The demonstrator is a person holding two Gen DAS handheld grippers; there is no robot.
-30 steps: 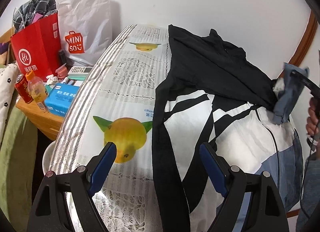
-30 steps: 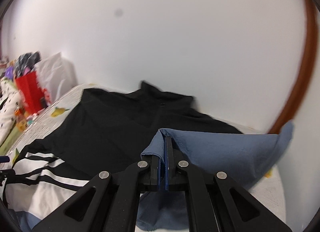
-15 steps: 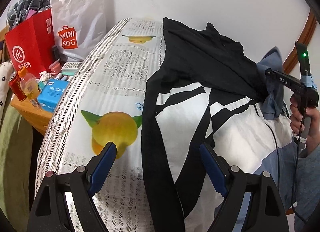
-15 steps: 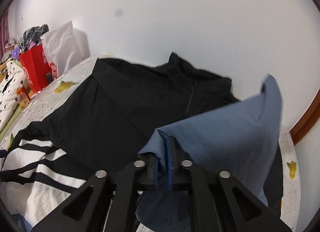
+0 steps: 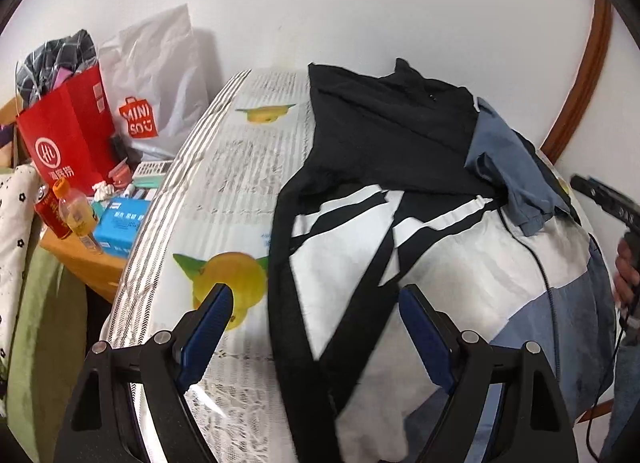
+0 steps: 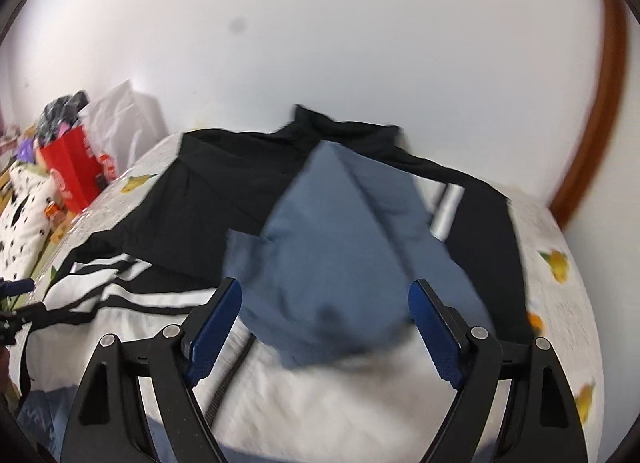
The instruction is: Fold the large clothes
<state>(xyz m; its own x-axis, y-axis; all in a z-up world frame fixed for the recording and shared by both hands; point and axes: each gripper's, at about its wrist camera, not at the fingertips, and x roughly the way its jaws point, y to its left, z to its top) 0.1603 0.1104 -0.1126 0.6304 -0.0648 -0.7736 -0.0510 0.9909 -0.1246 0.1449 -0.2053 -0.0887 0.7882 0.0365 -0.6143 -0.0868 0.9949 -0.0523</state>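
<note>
My right hand-held gripper (image 6: 324,327) had just sprung open — the blue sleeve (image 6: 340,247) dropped onto the jacket (image 6: 224,183). Left hand-held gripper (image 5: 316,327) hung open, empty — one fold laid.

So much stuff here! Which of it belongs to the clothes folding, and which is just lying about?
Part of the job:
- black, white and blue jacket
- its blue sleeve, lying folded across the jacket
- left gripper, open
- right gripper, jaws just opened, off the sleeve

Just lying about:
- red paper bag
- white Miniso bag
- blue tissue box
- orange-capped drink bottle
</note>
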